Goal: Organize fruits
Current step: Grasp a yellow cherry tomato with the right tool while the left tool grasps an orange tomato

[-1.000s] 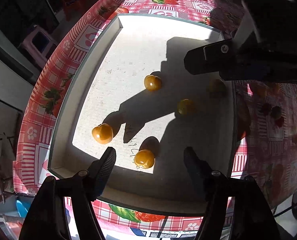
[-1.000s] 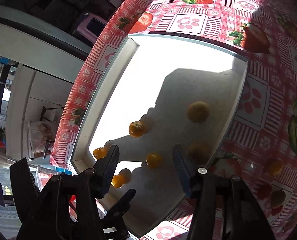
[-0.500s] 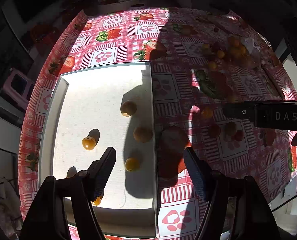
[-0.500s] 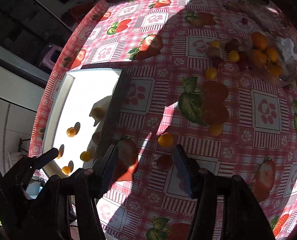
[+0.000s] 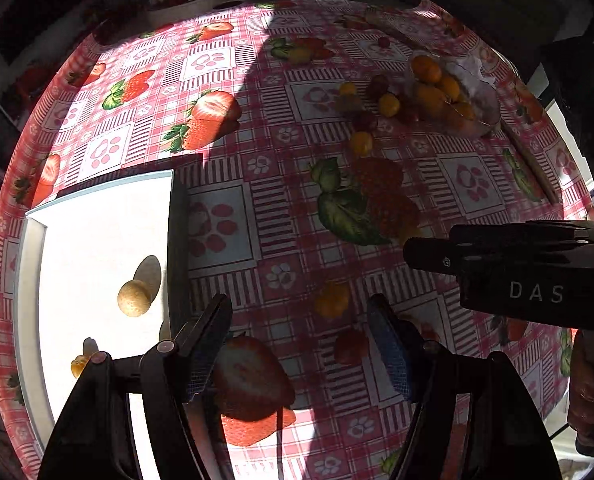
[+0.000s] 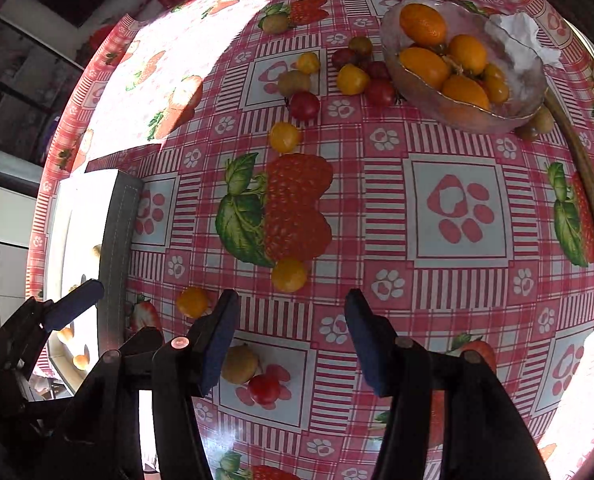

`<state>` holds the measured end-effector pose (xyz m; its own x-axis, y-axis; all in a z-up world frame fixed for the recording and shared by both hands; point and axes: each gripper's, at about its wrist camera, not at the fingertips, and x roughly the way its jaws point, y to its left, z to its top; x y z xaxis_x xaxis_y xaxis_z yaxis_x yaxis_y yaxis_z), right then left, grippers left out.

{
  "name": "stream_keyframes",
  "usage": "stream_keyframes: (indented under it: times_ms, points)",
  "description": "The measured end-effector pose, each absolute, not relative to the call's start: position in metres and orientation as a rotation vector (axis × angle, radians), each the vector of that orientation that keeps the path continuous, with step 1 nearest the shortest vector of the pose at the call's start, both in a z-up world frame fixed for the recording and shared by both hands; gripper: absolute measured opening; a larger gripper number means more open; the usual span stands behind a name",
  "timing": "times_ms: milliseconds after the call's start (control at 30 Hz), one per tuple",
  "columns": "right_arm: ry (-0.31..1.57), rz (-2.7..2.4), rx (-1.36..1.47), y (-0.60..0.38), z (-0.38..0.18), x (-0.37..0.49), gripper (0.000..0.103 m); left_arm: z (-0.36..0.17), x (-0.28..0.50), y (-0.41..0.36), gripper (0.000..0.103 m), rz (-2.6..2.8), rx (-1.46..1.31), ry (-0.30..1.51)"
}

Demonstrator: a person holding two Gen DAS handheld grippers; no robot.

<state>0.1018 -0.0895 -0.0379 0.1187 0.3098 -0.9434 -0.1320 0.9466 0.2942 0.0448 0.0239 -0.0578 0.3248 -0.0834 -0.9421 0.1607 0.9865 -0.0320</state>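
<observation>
Both tools are up over the table (image 6: 457,148) now, each one spread wide and carrying nothing. The right tool (image 6: 291,340) looks straight down on a yellow fruit (image 6: 289,275) lying just ahead of its gap, a touch toward its left finger, so that seems the likeliest pick; being round, it has no long axis to line up with. The left tool (image 5: 299,342) has its own candidate, an orange fruit (image 5: 331,299) sitting just ahead between its fingers, with a red fruit (image 5: 349,346) closer in by the right finger. Of the two, the right tool seems better placed for the yellow one, the left for the orange. Off to the left, the white tray (image 5: 31,280) blazes in sunlight with a few small fruits already inside. At the far side stands a glass bowl (image 6: 513,92) of oranges, loose fruits scattered beside it. The strawberry-print cloth is flat and slick-looking, so a nudged fruit may roll. Beyond the table the room is too dark to read.
</observation>
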Motion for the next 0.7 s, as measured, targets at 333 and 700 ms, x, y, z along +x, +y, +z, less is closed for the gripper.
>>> stream_keyframes:
  times_ms: [333, 700]
  points:
    - [1.486, 0.398, 0.116, -0.073, -0.053, 0.117, 0.035, -0.083, 0.057, 0.012, 0.071, -0.196, 0.104, 1.287]
    - [1.484, 0.404, 0.052, -0.063, -0.055, 0.115, 0.022, -0.089, 0.054, 0.001, 0.030, -0.190, 0.130, 1.293]
